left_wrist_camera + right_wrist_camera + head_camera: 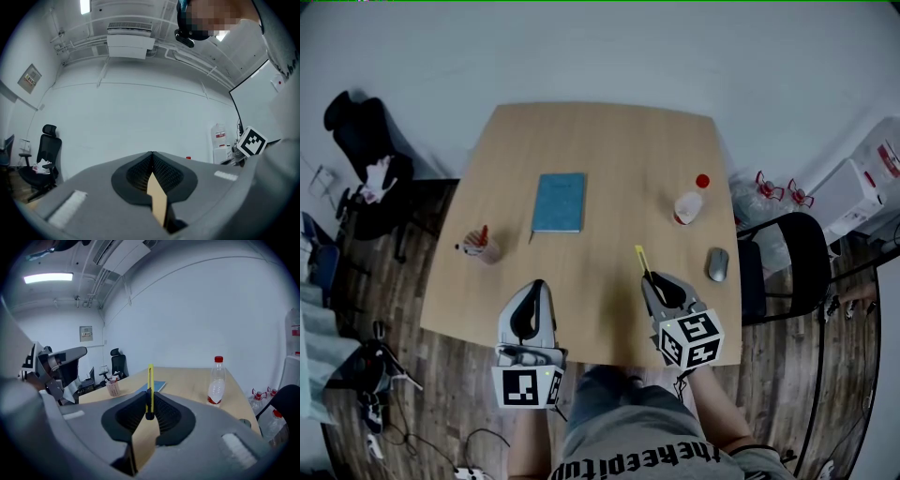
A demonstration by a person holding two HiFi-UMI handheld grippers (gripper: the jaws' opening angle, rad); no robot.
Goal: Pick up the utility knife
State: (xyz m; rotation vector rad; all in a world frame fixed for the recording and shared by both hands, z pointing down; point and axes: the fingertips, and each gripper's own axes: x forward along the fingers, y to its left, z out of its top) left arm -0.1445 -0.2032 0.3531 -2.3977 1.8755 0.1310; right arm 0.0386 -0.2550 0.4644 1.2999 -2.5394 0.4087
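A thin yellow utility knife sticks forward out of my right gripper, which hangs above the wooden table near its front right part. In the right gripper view the utility knife stands edge-on between the dark pads, which press on its black end; the right gripper is shut on it. My left gripper hovers over the table's front edge, left of the right one. Seen from the left gripper view, the left gripper points at a white wall, pads together at the tips, nothing between them.
On the table lie a blue notebook, a clear bottle with a red cap, a grey mouse and a cup of pens. A black chair stands to the right, an office chair to the left.
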